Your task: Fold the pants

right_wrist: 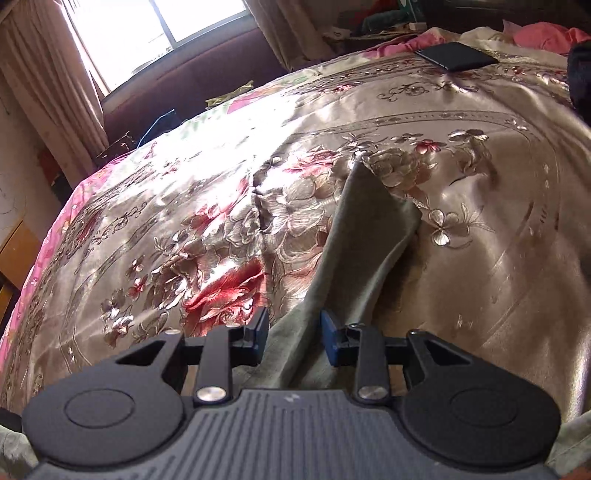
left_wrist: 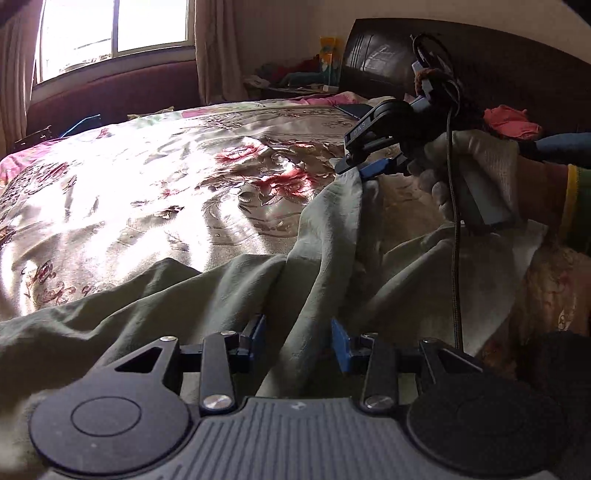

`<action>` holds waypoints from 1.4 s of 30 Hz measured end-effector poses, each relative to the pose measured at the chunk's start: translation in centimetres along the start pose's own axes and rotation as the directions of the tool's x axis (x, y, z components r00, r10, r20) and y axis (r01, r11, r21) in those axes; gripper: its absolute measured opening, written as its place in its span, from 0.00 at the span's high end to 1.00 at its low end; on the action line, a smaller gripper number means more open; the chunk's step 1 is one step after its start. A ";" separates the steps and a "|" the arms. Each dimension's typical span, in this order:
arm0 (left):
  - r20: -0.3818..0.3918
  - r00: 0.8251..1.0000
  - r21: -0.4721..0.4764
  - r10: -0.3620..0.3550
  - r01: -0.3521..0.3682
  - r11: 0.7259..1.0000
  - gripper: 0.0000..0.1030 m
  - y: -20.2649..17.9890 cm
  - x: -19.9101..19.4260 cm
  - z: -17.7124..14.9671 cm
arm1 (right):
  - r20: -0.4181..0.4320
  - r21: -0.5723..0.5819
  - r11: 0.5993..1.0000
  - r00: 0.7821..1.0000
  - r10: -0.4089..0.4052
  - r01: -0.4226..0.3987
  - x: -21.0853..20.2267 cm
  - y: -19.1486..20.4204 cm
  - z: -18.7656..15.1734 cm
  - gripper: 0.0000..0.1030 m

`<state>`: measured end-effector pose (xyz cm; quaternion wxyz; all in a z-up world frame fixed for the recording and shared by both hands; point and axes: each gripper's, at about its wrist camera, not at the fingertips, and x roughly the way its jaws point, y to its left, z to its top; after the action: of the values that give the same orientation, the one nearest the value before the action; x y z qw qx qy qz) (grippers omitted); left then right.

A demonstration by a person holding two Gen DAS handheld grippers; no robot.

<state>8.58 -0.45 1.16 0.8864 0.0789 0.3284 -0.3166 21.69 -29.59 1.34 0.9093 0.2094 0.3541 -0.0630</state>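
The grey-green pants [left_wrist: 184, 302] lie crumpled across the near part of a shiny floral bedspread [left_wrist: 147, 184]. My left gripper [left_wrist: 299, 338] stands open low over them, and a raised fold runs loosely between its blue pads. That fold climbs to the right, up to my right gripper [left_wrist: 354, 168], which a gloved hand [left_wrist: 472, 166] holds. In the right wrist view a band of the pants [right_wrist: 354, 236] runs forward between the fingers of the right gripper [right_wrist: 293, 332] and ends in a corner flat on the bedspread [right_wrist: 480, 258]. Its pads stand apart and do not squeeze the cloth.
A dark flat slab, like a phone [right_wrist: 456, 55], lies near the head of the bed. A dark headboard [left_wrist: 388, 55] and a red cloth [left_wrist: 509, 122] are at the back right. A bright window [left_wrist: 110, 29] with curtains is behind the bed. A cable [left_wrist: 454, 258] hangs from the right hand.
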 end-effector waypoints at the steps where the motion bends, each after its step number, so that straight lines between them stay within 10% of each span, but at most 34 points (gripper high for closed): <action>1: -0.001 1.000 -0.001 0.002 -0.002 1.000 0.49 -0.1 0.1 0.0 | -0.007 0.007 1.000 1.000 -0.013 0.013 0.5 -0.1 0.2 0.68; 4: -0.011 1.000 0.013 0.017 -0.017 1.000 0.49 -0.2 0.9 -0.2 | -0.020 0.005 0.999 0.999 -0.047 0.047 2.2 -0.3 1.0 0.73; 6: -0.015 1.000 0.027 0.027 -0.027 0.999 0.49 -0.3 1.1 -0.3 | -0.013 0.025 0.998 0.999 -0.052 0.052 2.8 -0.6 1.4 0.97; 10: -0.021 0.999 0.030 0.032 -0.031 0.999 0.52 0.3 1.1 0.1 | 0.018 0.094 0.995 0.999 0.027 -0.029 1.5 -0.3 3.3 0.97; 20: 0.103 0.995 0.034 0.002 -0.005 0.999 0.63 -0.6 -3.5 2.2 | 0.367 0.082 0.956 0.901 0.233 -0.281 -18.7 -2.6 3.6 0.98; 29: -0.103 0.992 0.174 -0.073 0.090 0.981 0.63 -6.7 0.5 -1.3 | 0.110 0.445 0.895 0.992 -0.055 0.000 -17.6 -16.2 -10.0 0.97; 37: -0.152 0.987 0.250 -0.061 0.098 0.963 0.63 -8.8 2.0 -0.7 | 0.176 0.478 0.873 0.984 0.013 -0.097 -16.1 -18.7 -10.9 0.89; 42: -0.161 0.986 0.260 -0.050 0.091 0.961 0.63 -9.6 3.0 -0.2 | 0.213 0.471 0.859 0.971 0.111 -0.202 -14.2 -19.8 -9.2 0.65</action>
<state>4.33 -9.43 -0.23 0.8280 0.2096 0.3524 -0.3824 0.31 -44.01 -1.91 0.8567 0.4541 0.2253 -0.0947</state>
